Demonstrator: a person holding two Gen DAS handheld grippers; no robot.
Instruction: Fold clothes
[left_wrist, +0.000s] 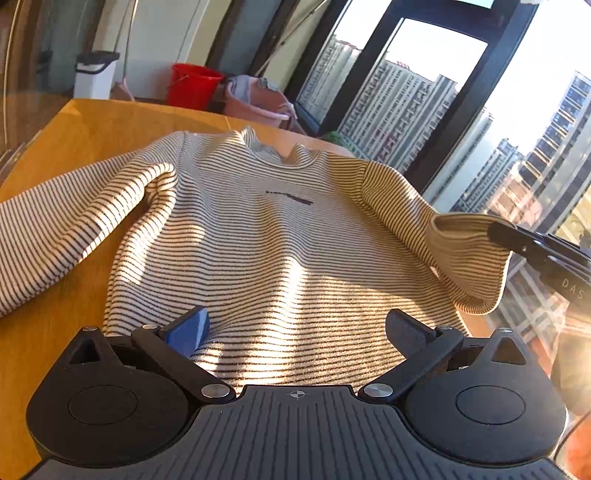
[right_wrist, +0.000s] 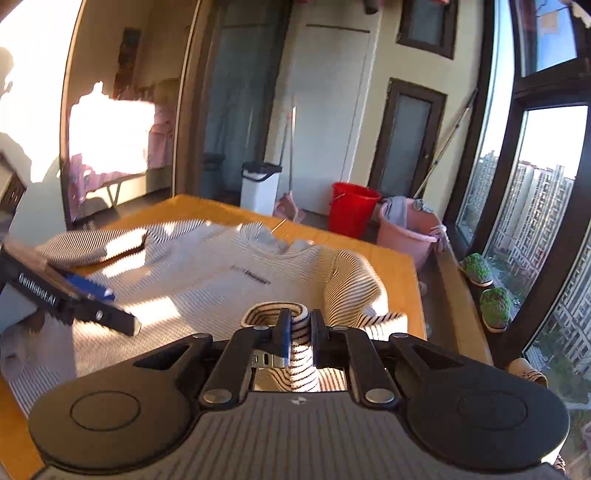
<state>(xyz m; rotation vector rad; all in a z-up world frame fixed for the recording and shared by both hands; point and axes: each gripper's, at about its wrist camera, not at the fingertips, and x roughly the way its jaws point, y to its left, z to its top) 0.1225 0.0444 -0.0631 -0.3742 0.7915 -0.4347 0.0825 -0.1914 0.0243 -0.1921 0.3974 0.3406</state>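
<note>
A cream sweater with thin dark stripes (left_wrist: 266, 236) lies front up on the wooden table (left_wrist: 74, 140), collar at the far side. My left gripper (left_wrist: 295, 328) is open just above its hem, empty. My right gripper (right_wrist: 300, 325) is shut on the cuff of the sweater's right sleeve (right_wrist: 299, 332) and holds it lifted off the table. In the left wrist view the right gripper (left_wrist: 495, 230) shows at the right edge with the raised sleeve (left_wrist: 465, 258). The other sleeve (left_wrist: 62, 236) lies stretched to the left. The left gripper (right_wrist: 118, 306) shows open in the right wrist view.
Beyond the table's far edge stand a red bucket (right_wrist: 352, 214), a pink basin with cloth (right_wrist: 410, 229) and a white bin (right_wrist: 260, 188). A window with a sill and potted plants (right_wrist: 495, 306) runs along the right side.
</note>
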